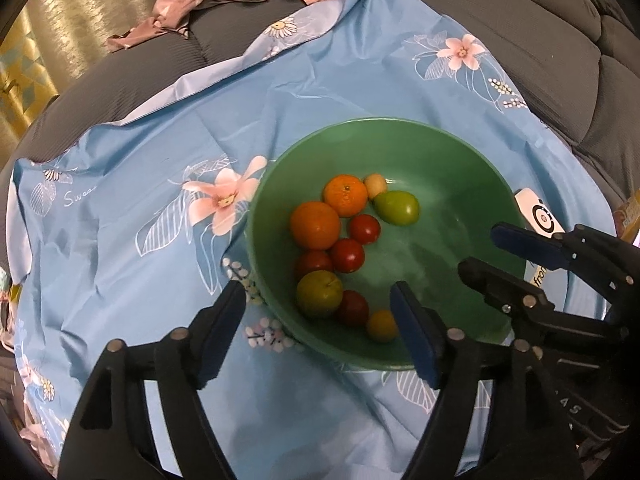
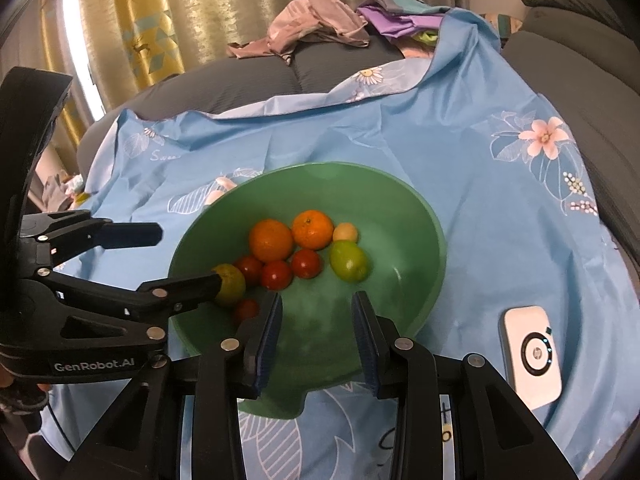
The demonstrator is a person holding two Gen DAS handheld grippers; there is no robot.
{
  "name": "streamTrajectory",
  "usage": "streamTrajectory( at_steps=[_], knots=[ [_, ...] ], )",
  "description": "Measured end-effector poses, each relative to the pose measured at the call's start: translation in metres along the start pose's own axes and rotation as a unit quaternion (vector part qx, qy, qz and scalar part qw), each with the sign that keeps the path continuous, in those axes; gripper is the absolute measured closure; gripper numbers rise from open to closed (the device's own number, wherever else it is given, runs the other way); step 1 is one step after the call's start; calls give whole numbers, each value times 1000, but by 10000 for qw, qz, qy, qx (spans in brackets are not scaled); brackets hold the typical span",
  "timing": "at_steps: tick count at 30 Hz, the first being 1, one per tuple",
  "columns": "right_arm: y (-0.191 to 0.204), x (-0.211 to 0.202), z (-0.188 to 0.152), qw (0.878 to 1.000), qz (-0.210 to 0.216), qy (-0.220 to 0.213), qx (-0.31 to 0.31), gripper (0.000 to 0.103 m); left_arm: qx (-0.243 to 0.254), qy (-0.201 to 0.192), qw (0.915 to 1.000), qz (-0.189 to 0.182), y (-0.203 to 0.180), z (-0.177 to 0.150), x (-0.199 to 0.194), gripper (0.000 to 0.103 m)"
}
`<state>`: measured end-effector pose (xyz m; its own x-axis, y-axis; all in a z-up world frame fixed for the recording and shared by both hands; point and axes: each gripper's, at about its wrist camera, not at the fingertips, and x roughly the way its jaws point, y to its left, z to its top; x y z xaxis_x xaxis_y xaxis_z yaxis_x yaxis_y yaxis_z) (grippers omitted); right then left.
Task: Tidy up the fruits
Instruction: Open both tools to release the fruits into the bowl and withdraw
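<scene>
The fruit all lies in the green bowl: two oranges, red tomatoes, a lime and some yellow-green pieces, clustered toward one side. The risk, as I judge it, is the left gripper: its jaws are spread wide and empty, straddling the near rim just above a yellow fruit, and a careless drop could knock the rim and tip the bowl on the soft, wrinkled cloth, or nudge the round fruit rolling. The right gripper tilts down over the bowl's bare side, jaws at a narrow gap with nothing between them. A white device sits just beside the bowl and could get bumped
</scene>
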<state>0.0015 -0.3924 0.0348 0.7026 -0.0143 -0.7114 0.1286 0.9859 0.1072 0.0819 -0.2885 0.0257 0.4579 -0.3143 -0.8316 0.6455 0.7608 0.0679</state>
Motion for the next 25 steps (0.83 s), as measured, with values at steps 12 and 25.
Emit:
streamTrajectory(
  at_steps=[12,25],
  knots=[
    [1,-25,8,9994,-311,-59,105,50,-214,-230,9994,170,3,-6,-33,4],
    [3,-43,16,9992,-379,-62,117,50,-374,-298,9983,342,-1,0,-56,1]
  ],
)
